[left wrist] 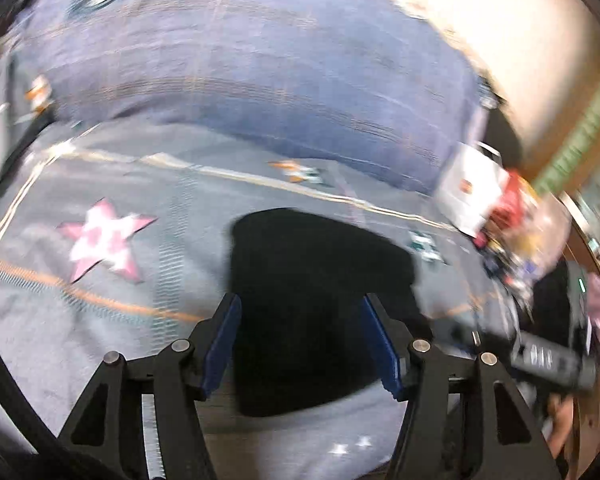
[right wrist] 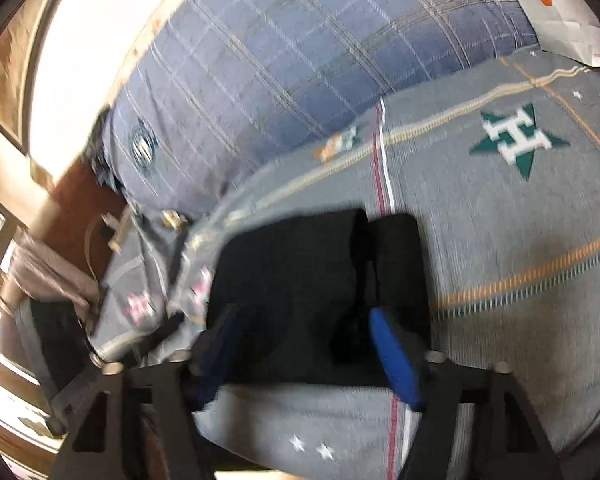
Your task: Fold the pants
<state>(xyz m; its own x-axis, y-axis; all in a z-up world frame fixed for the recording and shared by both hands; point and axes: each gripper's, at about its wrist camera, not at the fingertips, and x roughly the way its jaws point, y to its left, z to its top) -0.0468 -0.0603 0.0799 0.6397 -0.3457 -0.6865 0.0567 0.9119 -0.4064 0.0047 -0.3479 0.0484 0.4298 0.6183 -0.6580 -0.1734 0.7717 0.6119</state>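
The black pants (left wrist: 312, 300) lie folded into a compact rectangle on the grey star-patterned bedspread (left wrist: 100, 320). In the right wrist view the pants (right wrist: 312, 288) show two stacked layers with a fold line down the right side. My left gripper (left wrist: 300, 312) is open, its blue-padded fingers (left wrist: 224, 344) standing either side of the bundle's near end. My right gripper (right wrist: 304, 332) is open too, its fingers (right wrist: 396, 360) straddling the near edge of the pants. Both views are motion-blurred.
A blue plaid pillow (right wrist: 300, 60) lies along the far side of the bed. A white paper bag (left wrist: 472, 188) and colourful clutter (left wrist: 520, 232) sit at the right. A wooden bed edge and window (right wrist: 4, 320) are at the left.
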